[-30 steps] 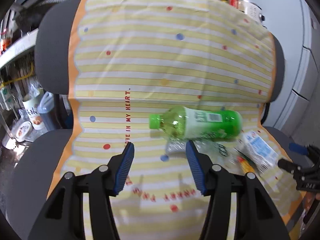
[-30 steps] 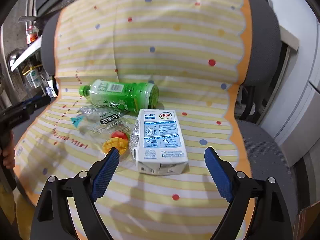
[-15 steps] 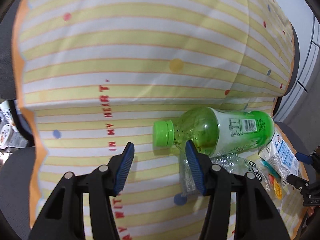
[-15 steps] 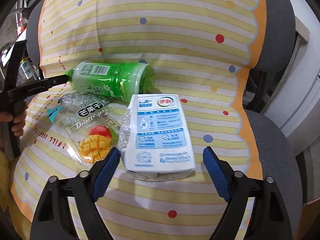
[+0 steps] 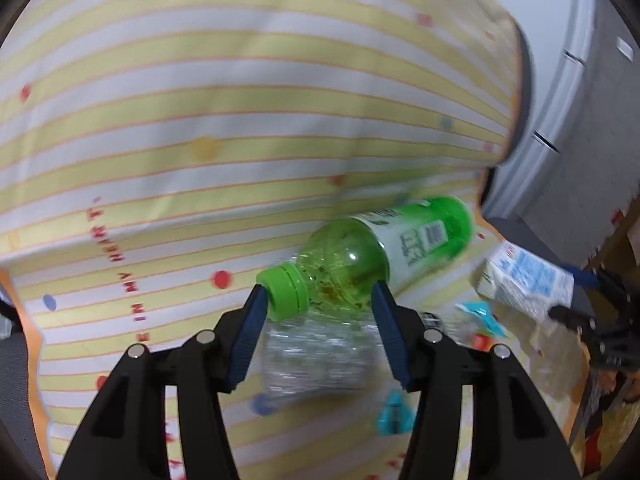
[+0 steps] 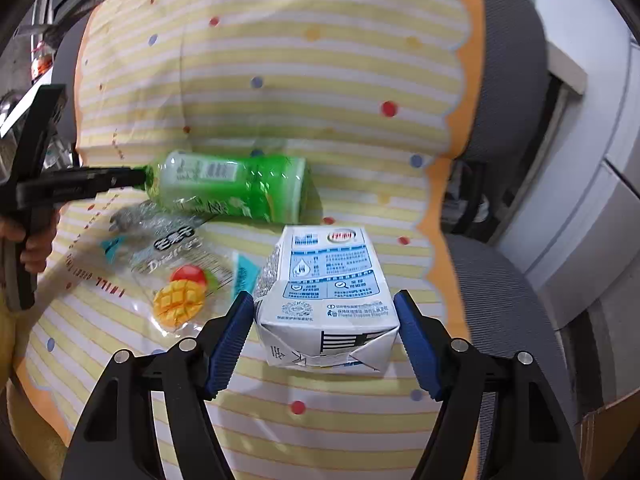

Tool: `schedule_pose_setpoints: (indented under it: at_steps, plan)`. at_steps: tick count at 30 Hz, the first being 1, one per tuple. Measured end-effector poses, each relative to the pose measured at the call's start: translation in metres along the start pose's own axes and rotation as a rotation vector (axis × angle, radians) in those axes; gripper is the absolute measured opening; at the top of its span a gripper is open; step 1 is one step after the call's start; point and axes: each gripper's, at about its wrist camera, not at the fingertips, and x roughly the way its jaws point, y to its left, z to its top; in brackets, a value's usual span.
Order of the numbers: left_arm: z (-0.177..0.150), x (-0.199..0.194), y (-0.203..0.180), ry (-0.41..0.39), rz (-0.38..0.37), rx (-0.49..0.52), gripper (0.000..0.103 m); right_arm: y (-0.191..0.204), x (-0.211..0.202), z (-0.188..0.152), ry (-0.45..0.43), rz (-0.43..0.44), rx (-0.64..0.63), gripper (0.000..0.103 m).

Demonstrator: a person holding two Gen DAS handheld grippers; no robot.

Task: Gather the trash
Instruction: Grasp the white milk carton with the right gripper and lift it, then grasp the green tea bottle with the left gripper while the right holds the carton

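Note:
A green plastic bottle [image 5: 384, 252] lies on its side on the striped cloth; it also shows in the right wrist view [image 6: 232, 188]. My left gripper [image 5: 320, 300] is open, its fingers on either side of the bottle's cap and neck. A white and blue milk carton [image 6: 328, 296] lies flat on the cloth. My right gripper [image 6: 324, 308] is open, its fingers straddling the carton's near end. A clear dried-mango wrapper [image 6: 176, 268] lies between bottle and carton.
The yellow striped cloth [image 6: 320, 80] covers a grey office chair [image 6: 508, 312]. White drawers [image 6: 592, 208] stand to the right. A cardboard box edge [image 6: 608, 436] is at the lower right. The carton also shows in the left wrist view [image 5: 524, 280].
Both grippers have moved forward: the left one has reached the bottle's neck, the right one has closed in around the carton. The bottle has tilted slightly.

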Motion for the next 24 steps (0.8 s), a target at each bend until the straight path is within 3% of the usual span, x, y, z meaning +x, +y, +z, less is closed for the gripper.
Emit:
schedule_pose_setpoints:
  at_steps: [7, 9, 11, 13, 16, 20, 24]
  plan:
    - [-0.018, -0.005, -0.063, 0.046, -0.118, 0.127, 0.052, -0.013, 0.003, 0.006, -0.024, -0.083, 0.032, 0.071]
    - [-0.019, -0.009, -0.085, 0.028, -0.116, 0.175, 0.054, -0.019, 0.001, 0.003, -0.031, -0.084, 0.058, 0.071]
    - [-0.015, -0.013, -0.092, -0.008, -0.066, 0.197, 0.070, -0.024, -0.003, -0.001, -0.036, -0.083, 0.069, 0.071]
    - [-0.008, -0.017, -0.083, -0.059, -0.003, 0.179, 0.076, -0.029, -0.006, -0.003, -0.053, -0.060, 0.083, 0.071]
    - [0.004, -0.009, -0.053, -0.065, 0.051, 0.088, 0.076, -0.026, -0.007, -0.003, -0.072, -0.048, 0.073, 0.071]
    - [0.009, 0.001, -0.020, -0.043, 0.049, 0.024, 0.075, -0.016, 0.010, 0.008, -0.049, -0.091, 0.029, 0.071]
    - [0.013, 0.015, -0.012, -0.011, 0.012, 0.012, 0.075, -0.019, 0.033, 0.020, -0.013, -0.101, 0.049, 0.071]
